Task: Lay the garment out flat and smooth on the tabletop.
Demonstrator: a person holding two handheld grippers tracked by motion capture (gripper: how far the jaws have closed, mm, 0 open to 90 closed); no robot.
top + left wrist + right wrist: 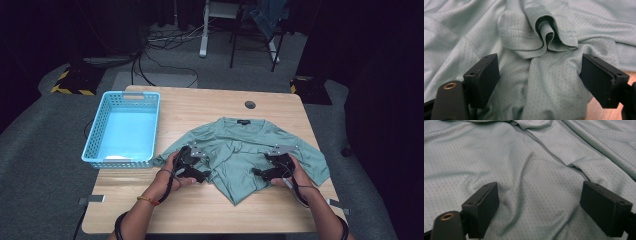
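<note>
While both your grippers rest spread wide on the green shirt (250, 145) crumpled on the desk (210, 210), you are setting up a grasp. Left gripper (539, 82): cloth ridge between its fingers; close there. Right gripper (539, 207): flat fabric beneath, forearms angled inward.

The left gripper (540, 80) hovers with its black jaws spread wide over a pale green shirt (549, 82), rumpled into a curled fold just ahead; bare worktop (596, 110) peeks beneath the right-hand jaw.

black claws (192, 167), bare forearms, orange wristband (145, 200).
</note>
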